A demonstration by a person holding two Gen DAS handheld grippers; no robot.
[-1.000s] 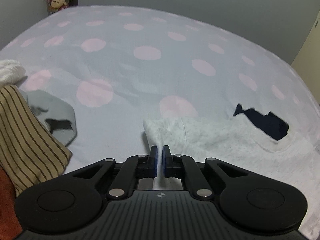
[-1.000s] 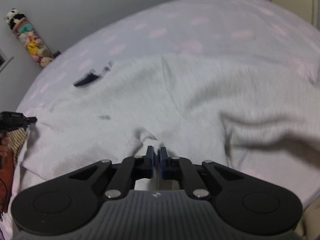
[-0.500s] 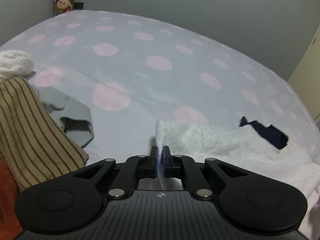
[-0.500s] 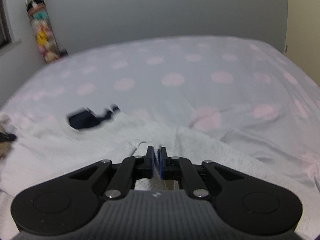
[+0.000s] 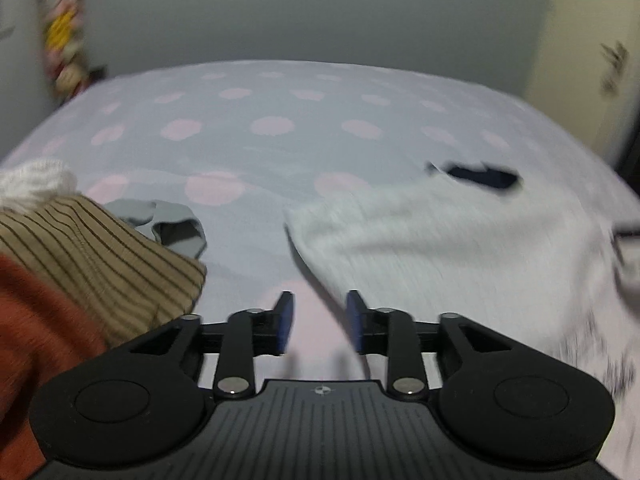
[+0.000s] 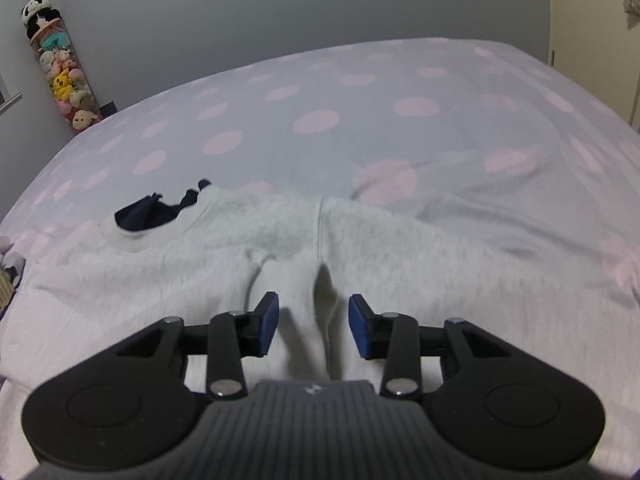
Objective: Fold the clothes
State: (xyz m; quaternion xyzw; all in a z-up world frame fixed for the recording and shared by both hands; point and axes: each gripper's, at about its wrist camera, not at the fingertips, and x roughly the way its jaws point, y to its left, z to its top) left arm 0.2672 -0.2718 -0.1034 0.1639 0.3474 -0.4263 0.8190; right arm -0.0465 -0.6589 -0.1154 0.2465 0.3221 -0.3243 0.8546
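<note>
A pale grey fleece garment [image 5: 440, 236] [image 6: 280, 256] with a dark navy collar lining [image 5: 480, 176] [image 6: 148, 214] lies spread on the bed. My left gripper [image 5: 320, 320] is open beside the garment's left edge, which runs just past its right finger; nothing is held. My right gripper [image 6: 314, 326] is open, and a raised fold of the grey fabric [image 6: 304, 304] lies loose between its blue pads [image 6: 268, 320].
The bed has a light sheet with pink dots [image 5: 280, 132] [image 6: 320, 120]. At the left lies a pile of clothes: a tan striped piece [image 5: 80, 252], an orange-red one [image 5: 36, 328], a grey one [image 5: 176, 232], a white one [image 5: 36, 180]. A tube of plush toys [image 6: 60, 68] stands by the wall.
Both grippers were shut on the grey garment and have opened, letting it go. The garment now lies flatter on the bed, and both cameras have tilted up and pulled back.
</note>
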